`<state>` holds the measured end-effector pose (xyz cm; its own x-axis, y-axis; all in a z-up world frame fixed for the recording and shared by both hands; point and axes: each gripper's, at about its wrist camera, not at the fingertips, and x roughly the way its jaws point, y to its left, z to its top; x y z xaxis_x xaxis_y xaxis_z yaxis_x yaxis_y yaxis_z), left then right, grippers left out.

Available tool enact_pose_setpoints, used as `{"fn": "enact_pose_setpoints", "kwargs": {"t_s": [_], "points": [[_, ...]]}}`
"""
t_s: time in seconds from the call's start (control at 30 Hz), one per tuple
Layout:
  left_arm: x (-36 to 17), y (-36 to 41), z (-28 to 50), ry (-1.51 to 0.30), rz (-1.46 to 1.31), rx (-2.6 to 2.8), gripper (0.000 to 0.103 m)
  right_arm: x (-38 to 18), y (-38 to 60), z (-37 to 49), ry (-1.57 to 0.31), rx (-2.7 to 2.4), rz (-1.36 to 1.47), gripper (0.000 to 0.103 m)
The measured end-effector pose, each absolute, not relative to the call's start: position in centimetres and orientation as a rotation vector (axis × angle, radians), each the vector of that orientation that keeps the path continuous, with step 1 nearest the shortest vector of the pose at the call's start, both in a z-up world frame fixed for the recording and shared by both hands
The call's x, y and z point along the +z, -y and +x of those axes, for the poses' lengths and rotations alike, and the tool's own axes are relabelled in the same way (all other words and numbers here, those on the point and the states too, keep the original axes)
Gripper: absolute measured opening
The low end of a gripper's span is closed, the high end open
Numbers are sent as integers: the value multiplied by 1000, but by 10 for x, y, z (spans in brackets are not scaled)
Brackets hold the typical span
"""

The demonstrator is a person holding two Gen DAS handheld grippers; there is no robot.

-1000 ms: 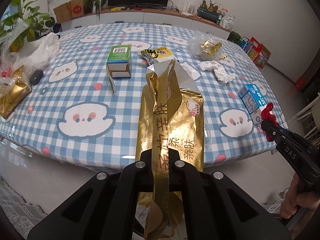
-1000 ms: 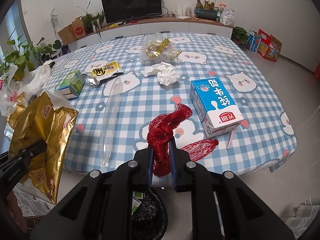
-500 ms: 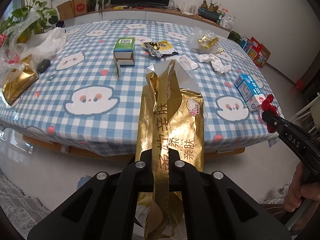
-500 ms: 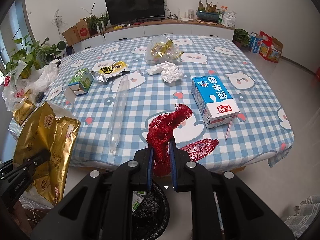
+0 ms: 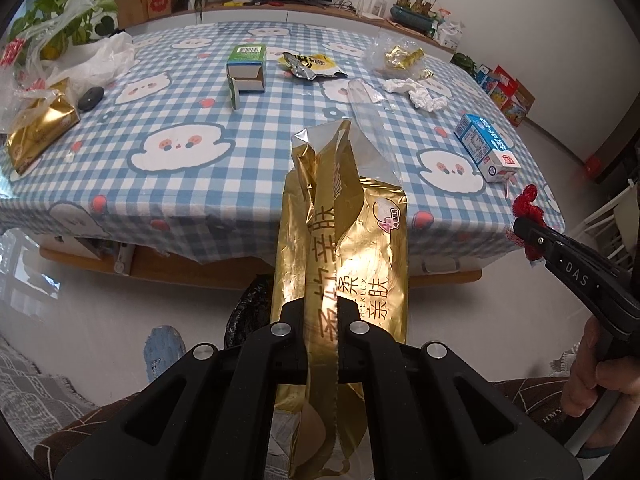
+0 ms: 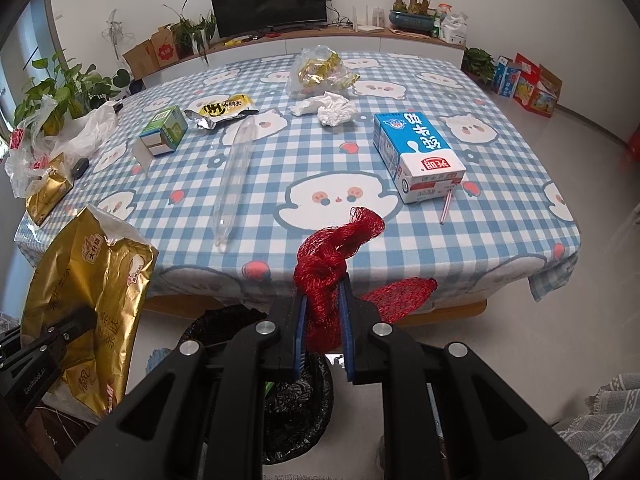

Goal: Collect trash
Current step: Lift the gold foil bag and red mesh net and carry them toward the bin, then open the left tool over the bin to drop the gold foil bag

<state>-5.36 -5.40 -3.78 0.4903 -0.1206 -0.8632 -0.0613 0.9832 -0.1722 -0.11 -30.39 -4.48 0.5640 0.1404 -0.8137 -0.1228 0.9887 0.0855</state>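
My left gripper [image 5: 322, 312] is shut on a long gold foil wrapper [image 5: 344, 240], held off the table's near edge; the same gold wrapper [image 6: 88, 304] shows at the left of the right wrist view. A red mesh net [image 6: 332, 272] is clamped in my shut right gripper [image 6: 323, 320], also in front of the table; the net [image 5: 528, 216] appears at the right of the left wrist view. Below both grippers stands a bin lined with a black bag [image 6: 292, 400], partly hidden by the fingers. The black bag [image 5: 248, 312] peeks out beside the wrapper.
On the blue checked tablecloth [image 6: 320, 168] lie a blue milk carton [image 6: 416, 160], crumpled tissue [image 6: 332, 108], a clear plastic sleeve [image 6: 236, 168], a green carton [image 6: 164, 132], a yellow snack packet [image 6: 224, 110], a clear bag of gold wrappers [image 6: 320, 70] and another gold pack [image 5: 40, 128]. A hand [image 5: 600, 376] holds the right gripper.
Both grippers have drawn back from the table toward its near edge, still holding the wrapper and the net. The floor and the black-lined bin have come into view beneath them.
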Motion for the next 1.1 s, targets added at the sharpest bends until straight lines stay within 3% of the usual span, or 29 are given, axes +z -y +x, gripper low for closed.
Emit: {"fn": "enact_pose_setpoints", "kwargs": {"t_s": [1.1], "points": [[-135, 69, -72, -1199, -214, -31, 0, -152, 318, -30, -1149, 45, 20, 13]]}}
